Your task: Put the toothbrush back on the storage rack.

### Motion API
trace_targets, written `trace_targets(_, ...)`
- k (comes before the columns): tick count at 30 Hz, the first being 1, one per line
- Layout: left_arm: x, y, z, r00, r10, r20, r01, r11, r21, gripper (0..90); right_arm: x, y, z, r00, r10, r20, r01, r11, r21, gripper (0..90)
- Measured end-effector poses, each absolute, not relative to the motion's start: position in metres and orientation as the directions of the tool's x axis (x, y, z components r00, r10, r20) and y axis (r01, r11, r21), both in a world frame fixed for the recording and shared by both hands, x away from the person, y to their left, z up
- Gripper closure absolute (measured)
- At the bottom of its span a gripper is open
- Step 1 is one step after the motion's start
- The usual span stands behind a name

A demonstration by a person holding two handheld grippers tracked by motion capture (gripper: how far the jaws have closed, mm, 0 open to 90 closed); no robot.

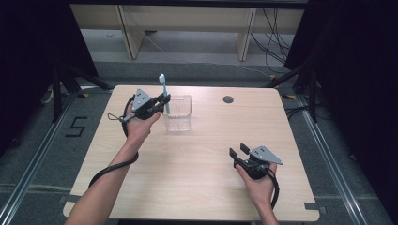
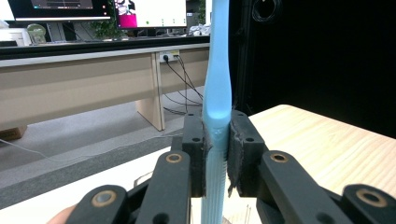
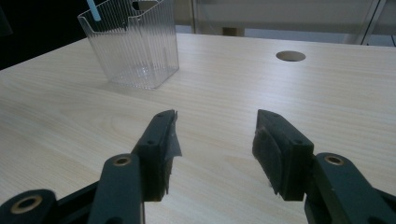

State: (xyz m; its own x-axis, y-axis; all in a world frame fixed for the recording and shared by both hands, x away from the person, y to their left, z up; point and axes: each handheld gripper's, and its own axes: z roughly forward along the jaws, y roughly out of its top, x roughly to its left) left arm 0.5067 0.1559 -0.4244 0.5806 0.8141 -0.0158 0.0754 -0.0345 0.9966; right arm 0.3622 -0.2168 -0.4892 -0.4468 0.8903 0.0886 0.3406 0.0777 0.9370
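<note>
A light blue toothbrush (image 1: 163, 93) stands upright with its head up, and my left gripper (image 1: 162, 100) is shut on its handle at the left rim of a clear ribbed plastic container (image 1: 179, 113). In the left gripper view the toothbrush (image 2: 217, 88) rises between the two pads, which press on it from both sides. The handle's lower end dips toward the container's inside. My right gripper (image 1: 238, 151) rests low over the table at the front right, open with nothing between its jaws. In the right gripper view the container (image 3: 135, 44) stands far ahead of that gripper (image 3: 215, 133), to its left.
The wooden table (image 1: 197, 187) has a round cable hole (image 1: 228, 99) near its back edge, right of the container. Black cables trail from both grippers along the forearms. Beyond the table stand desk legs and loose cables on a grey floor.
</note>
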Motion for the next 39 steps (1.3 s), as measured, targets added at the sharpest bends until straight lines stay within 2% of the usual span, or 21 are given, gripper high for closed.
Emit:
trace_targets(2, 0.507, 0.156, -0.425, 0.578, 0.816, -0.020, 0.079, -0.032, 0.996, 78.3, 0.360, -0.215, -0.489, -0.441, 0.888, 0.132, 0.376, 0.049, 0.925, 49.2)
trace_targets(5, 0.508, 0.156, -0.427, 0.575, 0.818, -0.022, 0.081, -0.030, 0.996, 78.2, 0.363, -0.217, -0.490, -0.453, 0.887, 0.092, 0.344, 0.078, 0.936, 49.2)
trace_targets(10, 0.510, 0.157, -0.430, 0.569, 0.822, -0.025, 0.083, -0.028, 0.996, 78.2, 0.362, -0.218, -0.490, -0.446, 0.891, 0.089, 0.346, 0.080, 0.935, 49.2)
trace_targets(14, 0.511, 0.157, -0.431, 0.568, 0.823, -0.026, 0.087, -0.029, 0.996, 78.2, 0.362, -0.216, -0.489, -0.445, 0.888, 0.113, 0.357, 0.060, 0.932, 49.2)
trace_targets(19, 0.511, 0.157, -0.433, 0.567, 0.824, -0.028, 0.093, -0.030, 0.995, 78.2, 0.362, -0.217, -0.491, -0.448, 0.889, 0.091, 0.349, 0.081, 0.934, 49.2)
trace_targets(23, 0.512, 0.158, -0.435, 0.566, 0.824, -0.028, 0.098, -0.033, 0.995, 78.3, 0.361, -0.213, -0.492, -0.446, 0.886, 0.127, 0.372, 0.055, 0.926, 49.2)
trace_targets(28, 0.511, 0.157, -0.438, 0.566, 0.823, -0.034, 0.104, -0.030, 0.994, 78.2, 0.363, -0.214, -0.492, -0.461, 0.882, 0.099, 0.359, 0.083, 0.930, 49.2)
trace_targets(39, 0.510, 0.157, -0.442, 0.565, 0.824, -0.037, 0.119, -0.038, 0.992, 78.2, 0.362, -0.214, -0.493, -0.462, 0.879, 0.117, 0.375, 0.074, 0.924, 49.2)
